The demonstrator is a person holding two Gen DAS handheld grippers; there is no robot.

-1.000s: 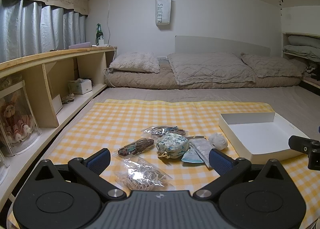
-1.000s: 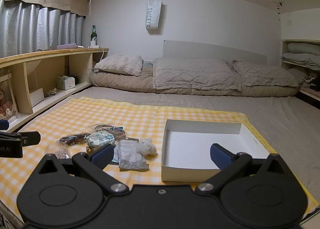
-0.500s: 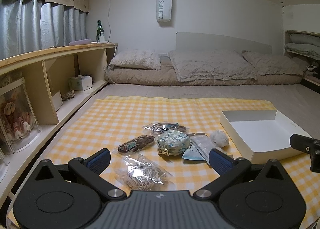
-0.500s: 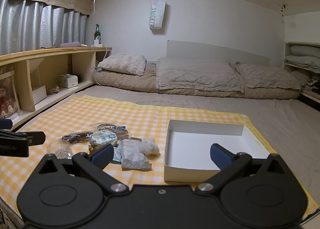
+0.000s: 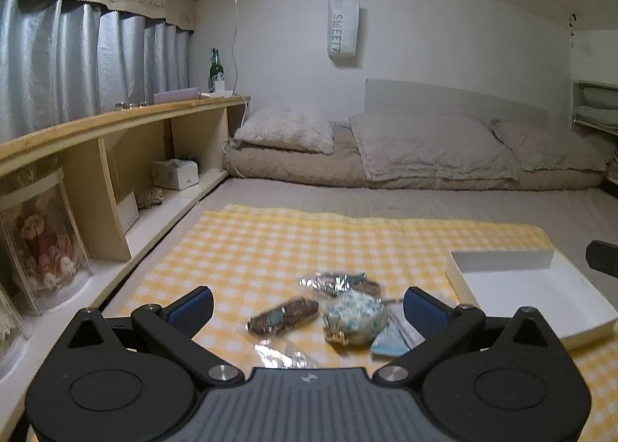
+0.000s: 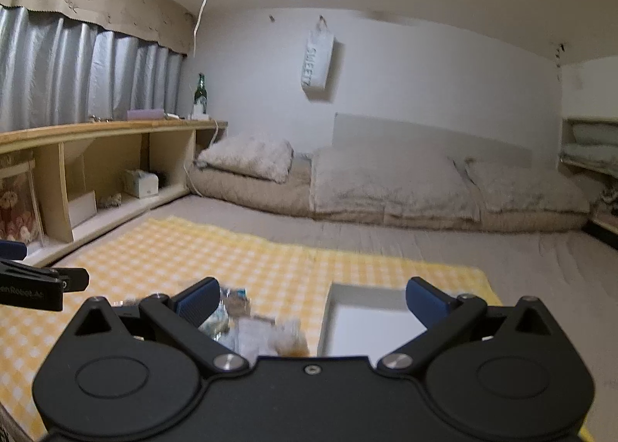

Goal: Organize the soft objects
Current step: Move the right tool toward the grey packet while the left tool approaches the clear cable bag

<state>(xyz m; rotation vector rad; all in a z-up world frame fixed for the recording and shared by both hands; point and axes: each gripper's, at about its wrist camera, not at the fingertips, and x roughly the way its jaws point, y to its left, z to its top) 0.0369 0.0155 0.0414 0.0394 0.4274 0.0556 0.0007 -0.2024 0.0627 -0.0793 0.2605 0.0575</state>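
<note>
Both grippers spread wide, blue pads far apart, gripping nothing, touching nothing. Left gripper (image 5: 308,305) above the near edge of the yellow check cloth (image 5: 270,245), over the pile of soft things. Right gripper (image 6: 312,297) spanning the gap between the pile and the white box (image 6: 367,322).

Pile much blurred in both views. Clearest from the left wrist: a blue-and-white pouch (image 5: 355,316) in the middle, a dark bagged item (image 5: 284,316) just left of it, a crinkled clear bag (image 5: 336,281) behind, a pale blue packet (image 5: 388,341) partly behind the right pad, another clear bag (image 5: 286,355) cut off by the gripper body. From the right wrist only smears: pouch, clear packet (image 6: 253,330) and a pale lump (image 6: 289,337), lower parts hidden by the gripper body; cannot tell them apart well.

Box on the cloth right of the pile, near corner hidden in both views. Tip of the right gripper just in at the left view's right edge; left gripper's finger at the right view's left edge
</note>
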